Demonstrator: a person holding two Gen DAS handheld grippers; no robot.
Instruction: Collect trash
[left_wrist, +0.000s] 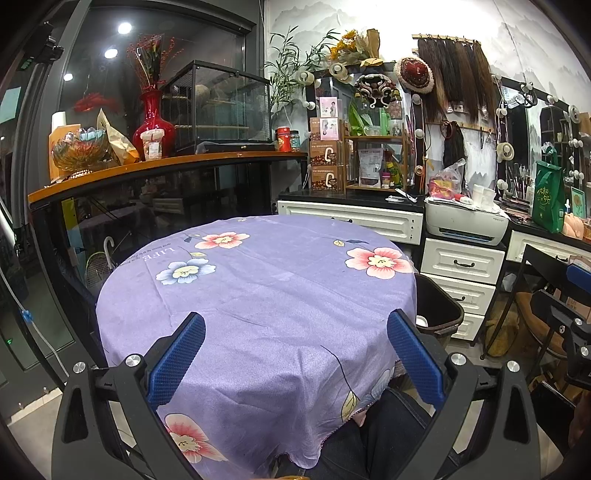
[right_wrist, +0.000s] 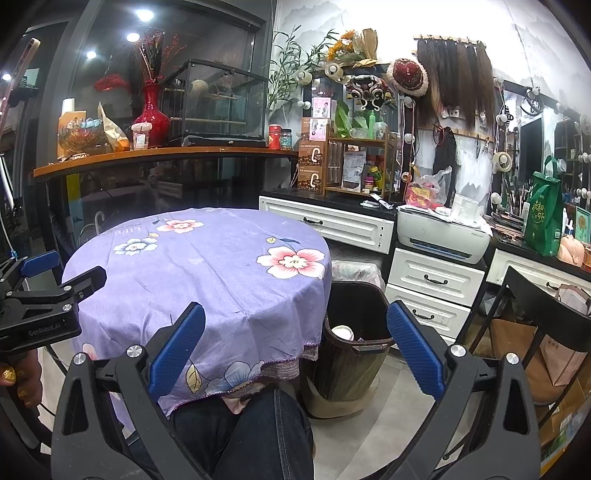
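The round table (right_wrist: 207, 258) under its purple floral cloth shows no trash on top — by that, the collecting looks done or nearly so. Just beside it on the floor stands the dark bin (right_wrist: 351, 354), with a white cup (right_wrist: 342, 332) already inside. The left gripper (left_wrist: 295, 354) and the right gripper (right_wrist: 295, 347) both hang spread wide, holding nothing.

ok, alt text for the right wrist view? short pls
The open right gripper hangs above the near edge of a round table in a purple floral cloth, holding nothing. Right of the table, a dark trash bin stands on the floor with a white cup inside; the left gripper shows at far left.
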